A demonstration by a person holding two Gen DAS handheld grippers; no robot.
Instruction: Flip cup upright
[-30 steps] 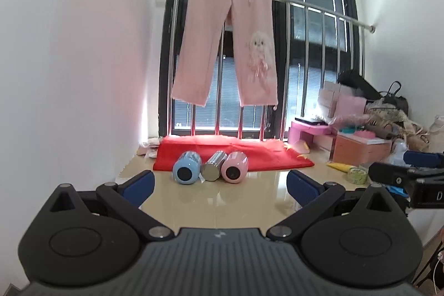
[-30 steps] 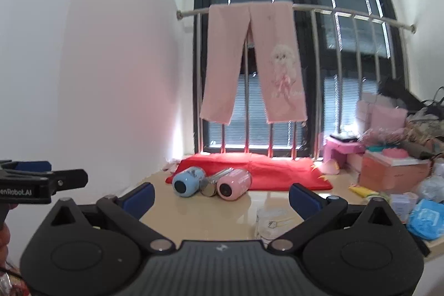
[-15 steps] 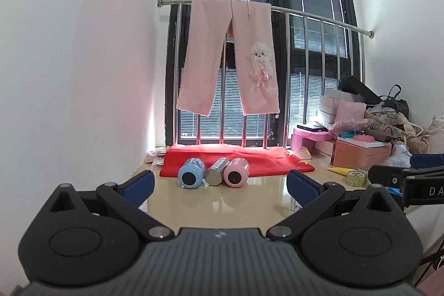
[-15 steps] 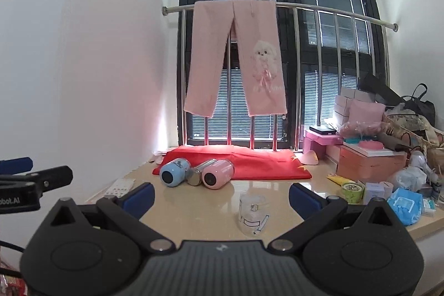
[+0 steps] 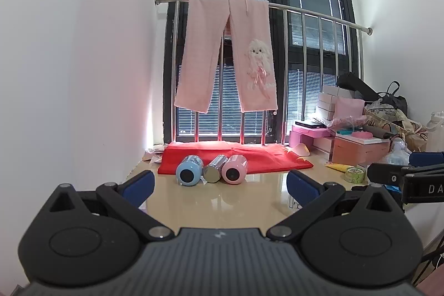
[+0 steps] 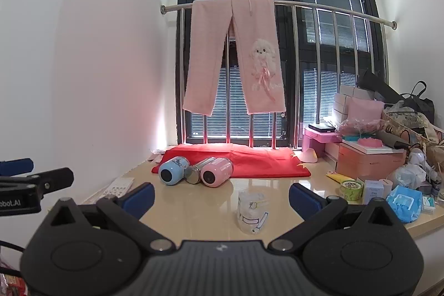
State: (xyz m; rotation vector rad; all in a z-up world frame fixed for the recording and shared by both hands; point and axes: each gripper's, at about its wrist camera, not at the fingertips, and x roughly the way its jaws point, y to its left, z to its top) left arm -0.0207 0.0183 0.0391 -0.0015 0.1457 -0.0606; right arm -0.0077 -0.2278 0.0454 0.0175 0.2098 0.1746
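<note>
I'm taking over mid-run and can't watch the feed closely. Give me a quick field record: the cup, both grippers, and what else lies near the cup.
cup: clear plastic cup on the tan table, looks mouth down
left gripper: open, empty, off the cup
right gripper: open, empty, cup ahead between its fingers, not touched
nearby: blue bottle, steel bottle and pink bottle lying side by side by the red cloth
task state: flip not yet begun

Soft window (image 5: 258,46) backlight, sharp centre, fisheye-bent edges, perhaps slight glare.
</note>
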